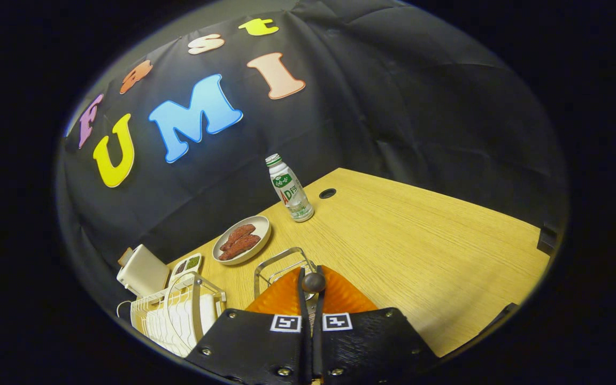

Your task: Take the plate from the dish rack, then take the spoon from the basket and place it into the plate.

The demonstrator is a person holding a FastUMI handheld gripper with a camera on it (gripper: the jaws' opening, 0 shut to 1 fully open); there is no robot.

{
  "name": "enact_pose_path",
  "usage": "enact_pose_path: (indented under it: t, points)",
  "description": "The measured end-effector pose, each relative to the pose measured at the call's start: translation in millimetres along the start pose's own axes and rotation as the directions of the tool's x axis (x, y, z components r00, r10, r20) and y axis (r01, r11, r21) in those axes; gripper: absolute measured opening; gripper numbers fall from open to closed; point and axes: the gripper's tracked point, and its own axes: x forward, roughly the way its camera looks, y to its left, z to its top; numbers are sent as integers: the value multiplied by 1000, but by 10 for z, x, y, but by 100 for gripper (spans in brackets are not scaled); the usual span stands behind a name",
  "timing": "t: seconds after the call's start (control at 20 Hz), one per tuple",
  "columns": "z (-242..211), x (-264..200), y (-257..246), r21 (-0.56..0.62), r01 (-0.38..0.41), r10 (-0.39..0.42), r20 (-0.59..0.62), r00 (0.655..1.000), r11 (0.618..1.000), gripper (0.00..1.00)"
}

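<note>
Gripper [312, 286] at bottom centre, fingers nearly together w/ a dark round-ended handle, prob. the spoon [314, 282], pinched between the tips. Just beyond the tips: wire basket [281, 262]. Dish rack [179, 313] at lower left, white, w/ a plate [207, 313] standing on edge in it. Further up-left of basket: shallow dish [242, 240] w/ reddish-brown food pieces. Bottle [290, 188] upright near frame centre. All on wooden table [420, 251].
</note>
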Motion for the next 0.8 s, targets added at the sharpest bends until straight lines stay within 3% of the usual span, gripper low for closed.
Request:
enact_pose_path:
  t: [0.6, 0.7, 0.8]
  points:
    - [-59, -9, -85, 37, -12, 13, -23, 1000, 999, 4]
    - [-73, -50, -101, 36, -8, 9, -31, 999, 999, 14]
    - [-94, -68, -96, 20, -12, 12, -33, 999, 1000, 15]
